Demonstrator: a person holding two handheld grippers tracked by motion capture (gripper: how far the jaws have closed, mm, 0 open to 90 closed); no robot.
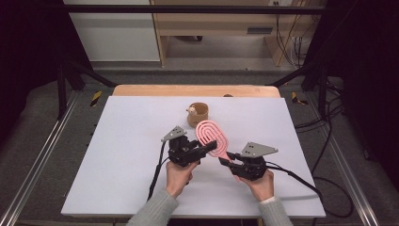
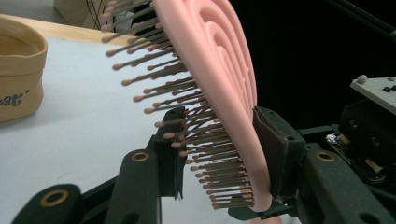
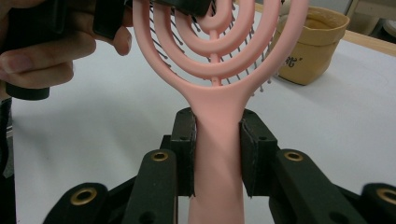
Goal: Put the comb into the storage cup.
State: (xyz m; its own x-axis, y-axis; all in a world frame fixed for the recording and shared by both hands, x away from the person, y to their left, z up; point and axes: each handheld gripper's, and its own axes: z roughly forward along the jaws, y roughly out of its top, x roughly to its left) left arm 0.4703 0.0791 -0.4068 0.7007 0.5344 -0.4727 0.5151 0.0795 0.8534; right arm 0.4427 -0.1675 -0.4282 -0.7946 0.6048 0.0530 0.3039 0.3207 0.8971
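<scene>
A: Two grippers on one pink brush (image 1: pixel 212 136), held above the white table (image 1: pixel 117 155) near mid-table.

B: Yep, right gripper (image 3: pixel 217 156) pinches its handle, left gripper (image 2: pixel 219 161) clamps its head. Tan pot (image 1: pixel 198 114) sits toward the far edge; left side's wide open.

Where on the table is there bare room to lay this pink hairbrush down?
The white table is bare along its whole left half, left of the left gripper, and on its right side past the right gripper. The crowded patch is mid-table, where the pink hairbrush is held close in front of the tan cup.
</scene>
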